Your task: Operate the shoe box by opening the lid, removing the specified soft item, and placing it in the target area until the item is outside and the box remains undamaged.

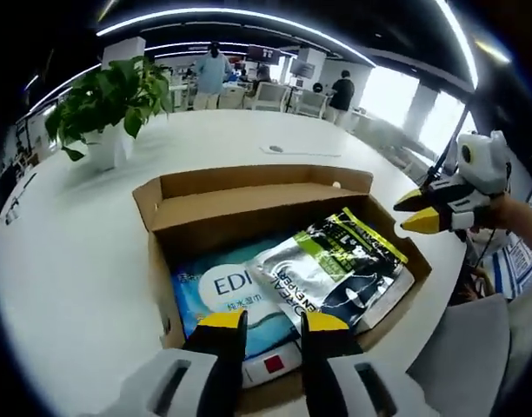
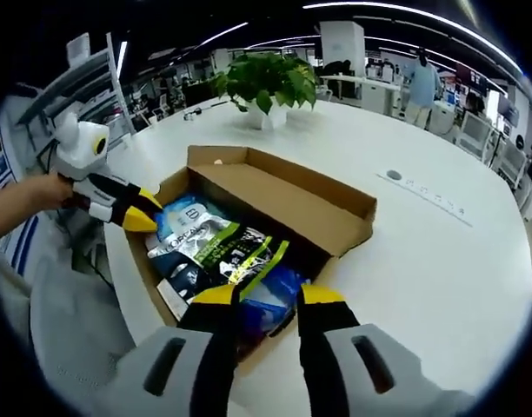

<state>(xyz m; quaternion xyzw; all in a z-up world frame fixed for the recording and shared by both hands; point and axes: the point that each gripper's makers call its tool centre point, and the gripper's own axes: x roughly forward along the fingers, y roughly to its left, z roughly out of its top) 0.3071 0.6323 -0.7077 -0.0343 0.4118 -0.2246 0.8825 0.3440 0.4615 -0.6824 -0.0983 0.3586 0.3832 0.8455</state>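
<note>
An open cardboard shoe box [image 1: 257,180] lies on the white table, its lid flap folded back on the far side. Inside are a blue soft pack [image 1: 218,287] marked "EDI" and, partly on top of it, a silver, green and black pouch [image 1: 335,269]. My left gripper [image 1: 273,323] is open above the box's near edge, over the blue pack. My right gripper [image 1: 416,211] hovers by the box's right corner. In the right gripper view, the right gripper [image 2: 269,297] stands open over the box [image 2: 283,187], above the pouch [image 2: 214,248]. The left gripper [image 2: 144,211] is at the far left end.
A potted plant [image 1: 109,104] [image 2: 266,82] stands on the table beyond the box. A small round port [image 1: 276,148] is set into the tabletop [image 2: 422,261]. People and chairs are far behind. A hand [image 2: 23,200] holds the left gripper.
</note>
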